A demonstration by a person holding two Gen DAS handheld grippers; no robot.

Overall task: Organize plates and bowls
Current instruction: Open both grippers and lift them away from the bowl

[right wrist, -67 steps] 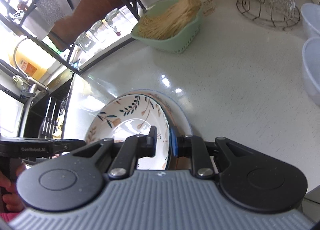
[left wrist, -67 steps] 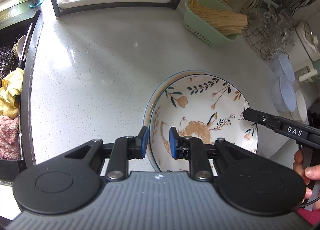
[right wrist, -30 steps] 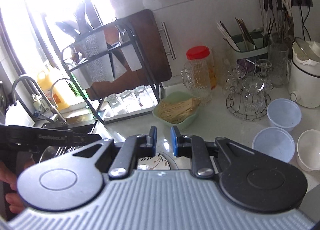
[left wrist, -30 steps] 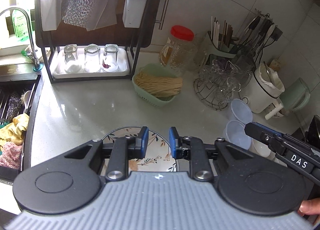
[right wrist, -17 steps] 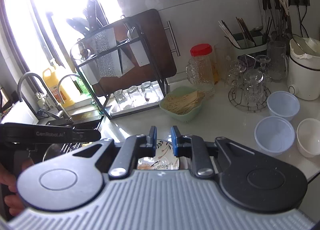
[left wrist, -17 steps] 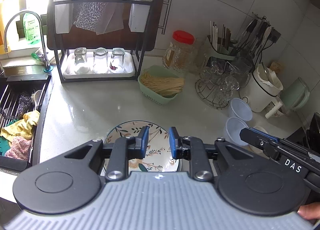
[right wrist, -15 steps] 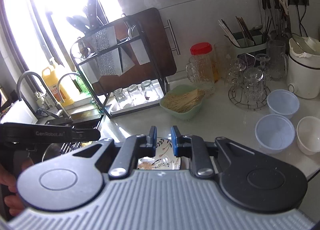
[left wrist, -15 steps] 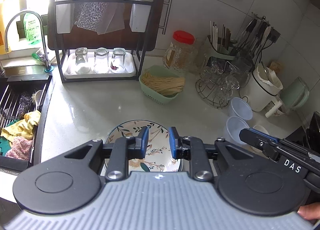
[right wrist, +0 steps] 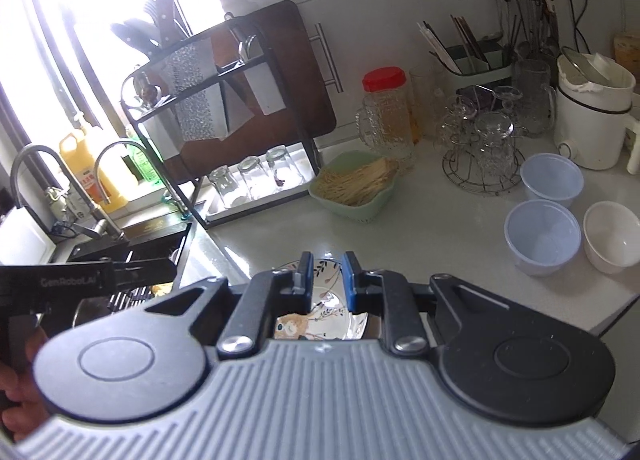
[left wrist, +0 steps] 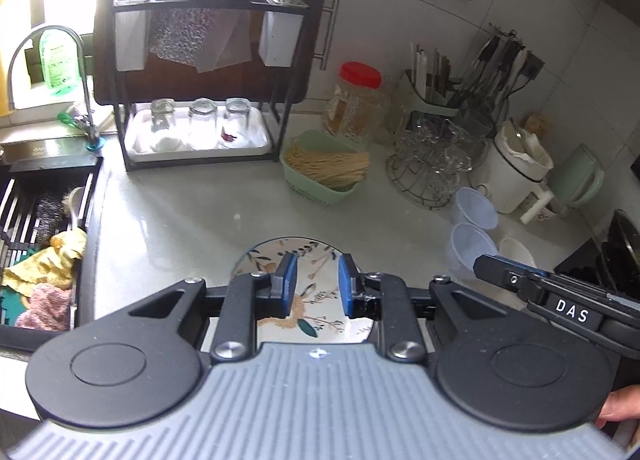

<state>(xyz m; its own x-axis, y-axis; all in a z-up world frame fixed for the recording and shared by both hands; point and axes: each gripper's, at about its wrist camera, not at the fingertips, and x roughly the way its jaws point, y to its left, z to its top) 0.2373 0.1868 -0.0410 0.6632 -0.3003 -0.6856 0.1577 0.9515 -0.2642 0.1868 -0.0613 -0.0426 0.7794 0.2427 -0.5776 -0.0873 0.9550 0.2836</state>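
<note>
A floral bowl (left wrist: 312, 296) sits stacked on a blue-rimmed plate on the white counter, near its front edge; it also shows in the right wrist view (right wrist: 320, 314). My left gripper (left wrist: 314, 284) hangs above the bowl, slightly open and empty. My right gripper (right wrist: 325, 280) is also raised over the bowl, slightly open and empty; it shows at the right of the left wrist view (left wrist: 520, 280). Two pale blue plastic bowls (right wrist: 542, 236) (right wrist: 552, 180) and a white bowl (right wrist: 610, 236) stand at the right.
A black dish rack (left wrist: 200, 108) with upturned glasses stands at the back. A green basket of noodles (left wrist: 326, 172), a red-lidded jar (left wrist: 358, 100), a wire glass stand (left wrist: 432, 176) and a white cooker (left wrist: 516, 176) line the back. The sink (left wrist: 40, 240) is at the left.
Both grippers have let go of the bowl and plate and risen well above the counter, pulling back toward me. The stack stays where it was set.
</note>
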